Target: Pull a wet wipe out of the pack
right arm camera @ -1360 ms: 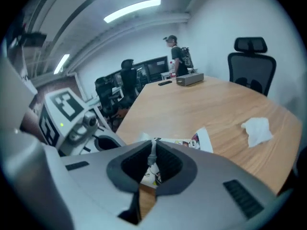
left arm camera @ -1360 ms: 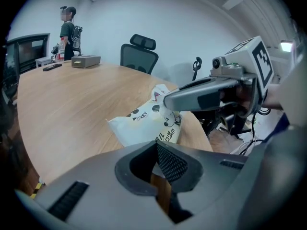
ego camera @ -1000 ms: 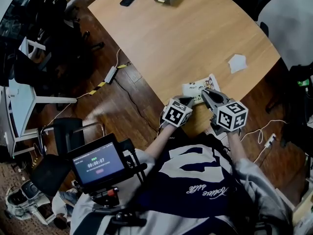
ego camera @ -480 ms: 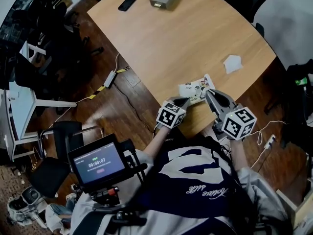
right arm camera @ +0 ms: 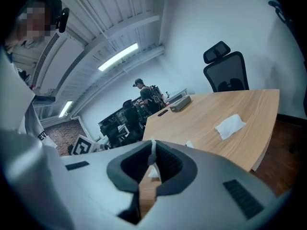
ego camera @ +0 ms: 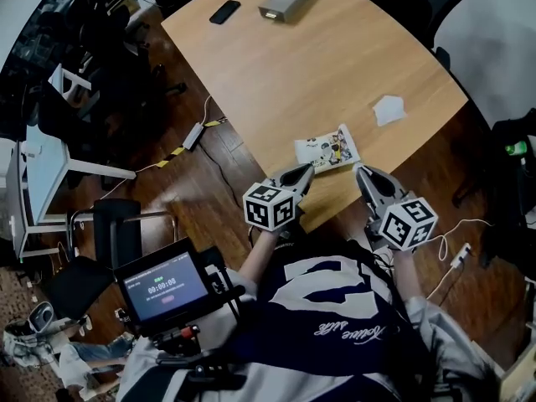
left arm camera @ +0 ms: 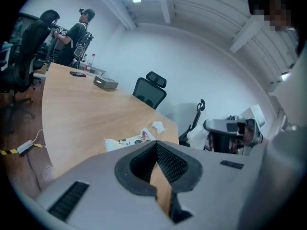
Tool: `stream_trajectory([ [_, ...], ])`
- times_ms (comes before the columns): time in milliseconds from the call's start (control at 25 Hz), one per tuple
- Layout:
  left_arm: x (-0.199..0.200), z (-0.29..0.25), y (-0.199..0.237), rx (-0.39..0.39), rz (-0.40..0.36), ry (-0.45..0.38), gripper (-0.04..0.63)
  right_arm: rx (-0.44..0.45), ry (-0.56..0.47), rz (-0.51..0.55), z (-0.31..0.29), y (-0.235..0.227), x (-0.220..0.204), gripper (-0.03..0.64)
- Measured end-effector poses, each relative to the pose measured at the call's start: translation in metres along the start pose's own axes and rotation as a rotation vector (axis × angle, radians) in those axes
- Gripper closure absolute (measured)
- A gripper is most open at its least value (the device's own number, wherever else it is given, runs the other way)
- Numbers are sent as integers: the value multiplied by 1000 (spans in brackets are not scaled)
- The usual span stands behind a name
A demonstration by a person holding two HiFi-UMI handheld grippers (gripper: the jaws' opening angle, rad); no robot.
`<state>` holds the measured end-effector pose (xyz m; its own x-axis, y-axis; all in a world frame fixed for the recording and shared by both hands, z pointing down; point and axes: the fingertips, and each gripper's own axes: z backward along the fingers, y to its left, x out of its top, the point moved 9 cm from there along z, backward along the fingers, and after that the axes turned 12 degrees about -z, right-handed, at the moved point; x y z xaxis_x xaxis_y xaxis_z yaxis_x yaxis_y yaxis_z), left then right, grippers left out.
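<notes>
Nearby, the flat, cartoon-printed pack [ego camera: 326,151] lies on the table [ego camera: 335,48]; right claw [right arm camera: 153,148] pinches a white wipe [right arm camera: 153,157], left claw [left arm camera: 156,145] closed.

Table [ego camera: 335,65]: light honey wood with a fine straight grain. Wipe pack [ego camera: 327,149]: white with a small multicoloured cartoon print toward one end (motifs too small to read). Crumpled wipe [ego camera: 388,109]: plain white. Wet wipe [right arm camera: 152,152] between the right gripper [ego camera: 363,174] pads: white. Left gripper [ego camera: 306,171] and right alike: pale grey bodies, black ribbed pads. Marker cubes [ego camera: 270,206]: white with black square patterns. Phone [ego camera: 224,11]: black. Box [ego camera: 286,0]: grey. Floor [ego camera: 243,182]: dark brown boards. Cable tape [ego camera: 172,152]: yellow-and-black stripes. Shirt [ego camera: 335,325]: navy with white lettering.
</notes>
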<state>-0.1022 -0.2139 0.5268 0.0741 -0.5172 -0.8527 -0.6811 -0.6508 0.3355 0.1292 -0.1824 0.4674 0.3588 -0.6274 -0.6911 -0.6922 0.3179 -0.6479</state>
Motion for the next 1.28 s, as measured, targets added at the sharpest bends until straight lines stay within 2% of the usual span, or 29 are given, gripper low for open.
stream_trajectory([
  [200, 11, 18, -49, 36, 37, -109, 592, 26, -1, 1, 40, -8, -6, 601],
  [360, 8, 28, -95, 62, 60, -166, 592, 58, 10, 3, 73, -15, -14, 601],
  [560, -14, 35, -154, 92, 84, -196, 592, 101, 41, 12, 115, -25, -28, 601],
  [720, -37, 47, -197, 117, 91, -166, 592, 132, 70, 7, 146, -26, -42, 601],
  [1080, -51, 69, -181, 205, 99, -167, 593, 147, 101, -5, 125, -27, -61, 601],
  [1280, -55, 73, -177, 197, 63, -173, 592, 135, 69, -18, 126, -30, -66, 601],
])
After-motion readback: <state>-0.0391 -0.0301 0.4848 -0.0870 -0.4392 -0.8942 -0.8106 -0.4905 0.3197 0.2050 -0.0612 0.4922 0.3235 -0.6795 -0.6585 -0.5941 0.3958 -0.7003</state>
